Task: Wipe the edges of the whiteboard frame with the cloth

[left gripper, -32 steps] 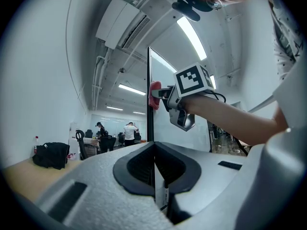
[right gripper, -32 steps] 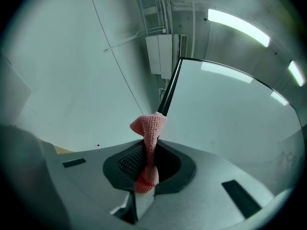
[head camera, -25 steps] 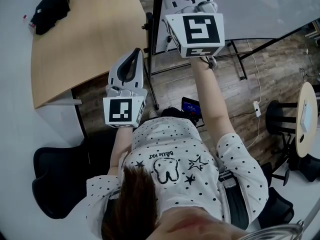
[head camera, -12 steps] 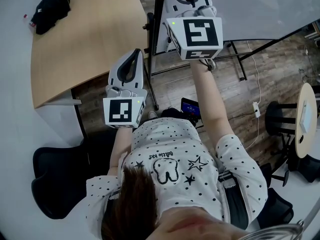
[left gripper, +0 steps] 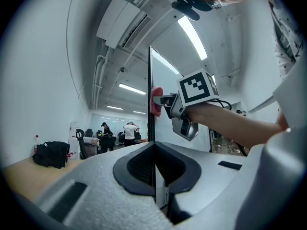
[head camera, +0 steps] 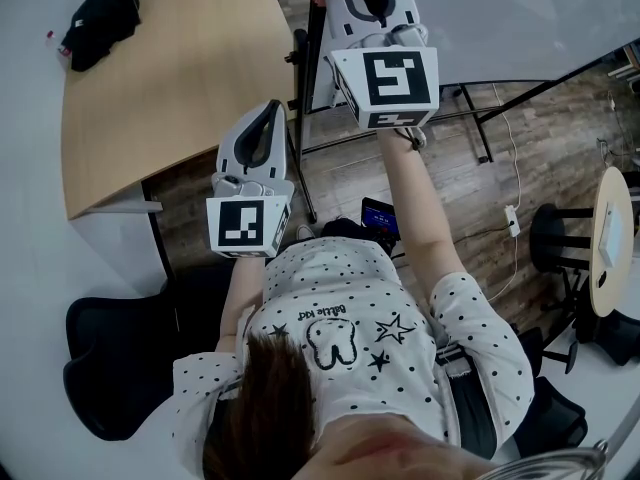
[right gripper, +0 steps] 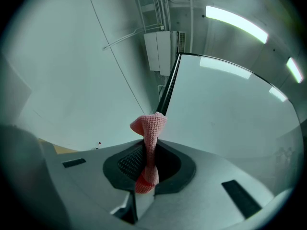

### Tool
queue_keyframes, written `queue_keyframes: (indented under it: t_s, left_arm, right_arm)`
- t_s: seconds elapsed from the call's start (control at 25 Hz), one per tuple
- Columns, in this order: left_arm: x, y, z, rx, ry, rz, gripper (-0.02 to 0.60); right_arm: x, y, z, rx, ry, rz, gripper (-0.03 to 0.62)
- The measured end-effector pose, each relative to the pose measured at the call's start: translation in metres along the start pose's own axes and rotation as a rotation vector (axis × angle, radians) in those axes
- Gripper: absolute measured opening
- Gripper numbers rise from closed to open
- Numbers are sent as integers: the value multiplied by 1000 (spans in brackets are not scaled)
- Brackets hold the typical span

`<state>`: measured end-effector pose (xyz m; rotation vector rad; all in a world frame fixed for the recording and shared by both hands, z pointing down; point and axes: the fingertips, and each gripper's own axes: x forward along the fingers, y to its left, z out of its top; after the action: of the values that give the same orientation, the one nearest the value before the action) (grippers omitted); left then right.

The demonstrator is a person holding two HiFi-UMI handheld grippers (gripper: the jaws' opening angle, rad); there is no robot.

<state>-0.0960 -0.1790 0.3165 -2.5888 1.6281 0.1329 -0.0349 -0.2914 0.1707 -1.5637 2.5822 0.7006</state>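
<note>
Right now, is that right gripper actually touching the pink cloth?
Touching. The right gripper view shows the right gripper shut on the cloth, pinched between its jaws.

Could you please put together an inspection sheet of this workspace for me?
Surface: whiteboard upright on a stand, with a dark frame.
Job's things: pink cloth, tip at the frame's edge.
Clutter: black bag on the table; dark device on the floor.
Grippers: right hand-held gripper shut on the cloth; left hand-held gripper shut, empty.
Cables: white power strip with its cable on the floor.
Surroundings: black chair; round table.
</note>
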Motion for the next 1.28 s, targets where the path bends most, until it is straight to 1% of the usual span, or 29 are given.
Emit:
queue_keyframes:
  t_s: [0.6,1.28]
  left_arm:
    - [1,2,-3,-2,1,7,15]
    - [-2,2,1,3,-4,1,15]
  right_arm:
    - [-5,8,-18,10,23,7,28]
    - [-8,11,-22,10,30,-6,28]
